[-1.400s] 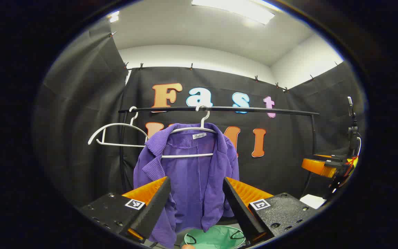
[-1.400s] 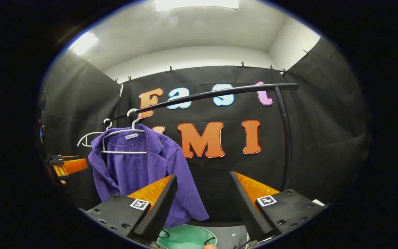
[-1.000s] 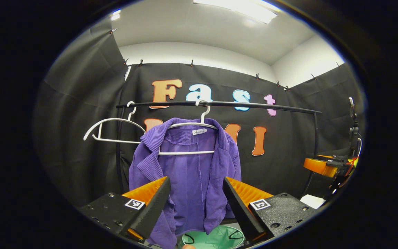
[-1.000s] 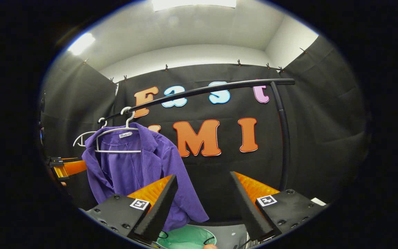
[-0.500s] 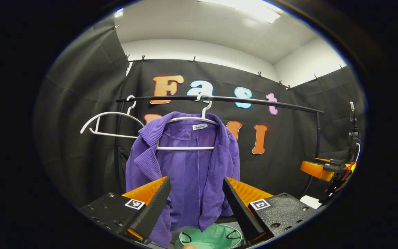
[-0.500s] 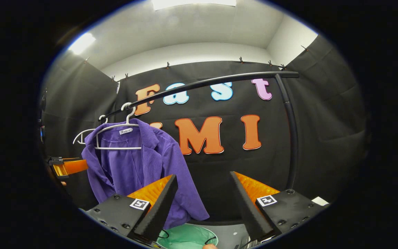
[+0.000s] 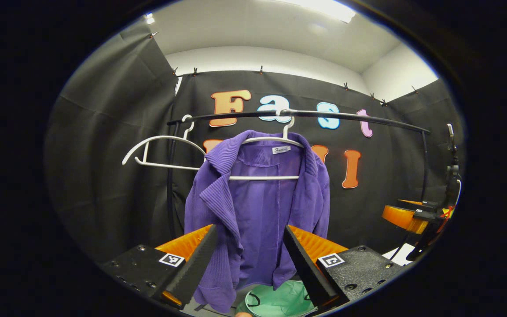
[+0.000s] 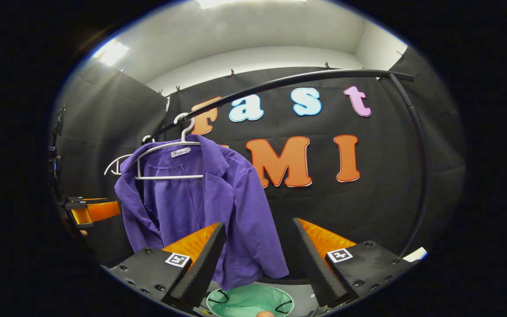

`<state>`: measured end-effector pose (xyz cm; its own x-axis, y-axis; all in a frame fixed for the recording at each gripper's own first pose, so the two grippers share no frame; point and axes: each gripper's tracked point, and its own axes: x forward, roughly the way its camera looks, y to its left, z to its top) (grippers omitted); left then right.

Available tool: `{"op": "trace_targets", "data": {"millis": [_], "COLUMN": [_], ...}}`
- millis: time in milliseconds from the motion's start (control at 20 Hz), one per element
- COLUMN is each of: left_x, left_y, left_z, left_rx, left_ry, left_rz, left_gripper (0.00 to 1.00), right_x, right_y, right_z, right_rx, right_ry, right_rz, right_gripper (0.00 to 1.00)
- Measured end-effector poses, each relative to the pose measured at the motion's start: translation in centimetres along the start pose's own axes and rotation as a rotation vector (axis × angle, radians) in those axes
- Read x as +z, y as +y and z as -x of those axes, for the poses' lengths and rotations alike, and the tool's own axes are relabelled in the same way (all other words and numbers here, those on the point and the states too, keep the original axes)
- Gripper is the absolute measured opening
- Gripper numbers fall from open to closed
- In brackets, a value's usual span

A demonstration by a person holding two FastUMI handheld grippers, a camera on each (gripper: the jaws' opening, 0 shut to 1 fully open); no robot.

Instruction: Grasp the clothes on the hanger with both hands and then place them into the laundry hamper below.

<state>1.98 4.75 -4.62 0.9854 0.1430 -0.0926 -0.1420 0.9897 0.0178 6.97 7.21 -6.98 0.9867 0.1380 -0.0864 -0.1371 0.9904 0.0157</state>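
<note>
Black cloth walls close you in under a white ceiling with bright light panels, and a black rail [image 7: 297,115] runs across the far wall. Your purple jacket [image 7: 258,207] hangs there on a white hanger [image 7: 275,145], an empty hanger [image 7: 161,152] to its left. Your left gripper [image 7: 247,253] is spread wide, jacket dead ahead, untouched. Your right gripper [image 8: 258,251] gapes too, jacket off to its left. The green hamper [image 8: 249,301] sits low beneath the hem.

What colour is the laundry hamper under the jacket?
Mint green laundry hamper, clearest in the right gripper view.
</note>
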Motion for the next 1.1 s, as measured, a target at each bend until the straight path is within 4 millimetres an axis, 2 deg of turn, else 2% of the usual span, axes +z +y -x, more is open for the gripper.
{"op": "trace_targets", "data": {"millis": [50,100,150,350,550,650,700,850,900,950,1000,1100], "left_x": [-0.3,-0.8,-1.1,-1.9,-2.3,-2.0,-2.0,-2.0,-2.1,-2.3,-2.3,-2.3], "left_y": [0.2,0.5,0.8,2.0,2.8,3.2,3.3,3.3,3.4,3.4,3.5,3.4], "left_z": [-0.2,-0.6,-1.1,-2.7,-4.4,-4.8,-5.3,-6.9,-7.1,-7.5,-7.8,-8.4], "left_rx": [0.005,0.011,0.021,0.068,0.093,0.113,0.119,0.120,0.124,0.127,0.131,0.123], "left_ry": [0.008,0.018,0.027,0.041,0.046,0.034,0.029,0.019,0.024,0.029,0.031,0.024], "left_rz": [0.001,-0.001,-0.003,-0.013,0.007,-0.006,-0.017,-0.036,-0.036,-0.031,-0.028,-0.026], "left_gripper": [0.92,0.92,0.92,0.95,0.95,0.92,0.99,0.89,0.82,0.86,0.83,0.78], "right_x": [-0.5,-1.0,-1.5,-3.2,-4.3,-4.6,-4.8,-5.4,-5.8,-6.1,-6.3,-6.8], "right_y": [0.8,1.6,2.4,5.3,7.0,7.7,7.9,8.3,8.4,8.6,8.8,9.4], "right_z": [-0.8,-1.6,-2.3,-4.9,-7.6,-9.2,-10.0,-12.4,-13.2,-13.9,-14.6,-15.8], "right_rx": [0.015,0.029,0.044,0.097,0.122,0.122,0.119,0.106,0.100,0.098,0.099,0.105], "right_ry": [0.008,0.016,0.025,0.054,0.065,0.059,0.056,0.056,0.062,0.072,0.079,0.083], "right_rz": [-0.002,-0.003,-0.003,-0.002,0.003,0.004,0.004,0.000,-0.002,-0.004,-0.005,-0.002], "right_gripper": [0.97,0.89,0.89,0.93,0.99,1.00,0.89,0.89,0.89,0.89,0.98,1.00]}}
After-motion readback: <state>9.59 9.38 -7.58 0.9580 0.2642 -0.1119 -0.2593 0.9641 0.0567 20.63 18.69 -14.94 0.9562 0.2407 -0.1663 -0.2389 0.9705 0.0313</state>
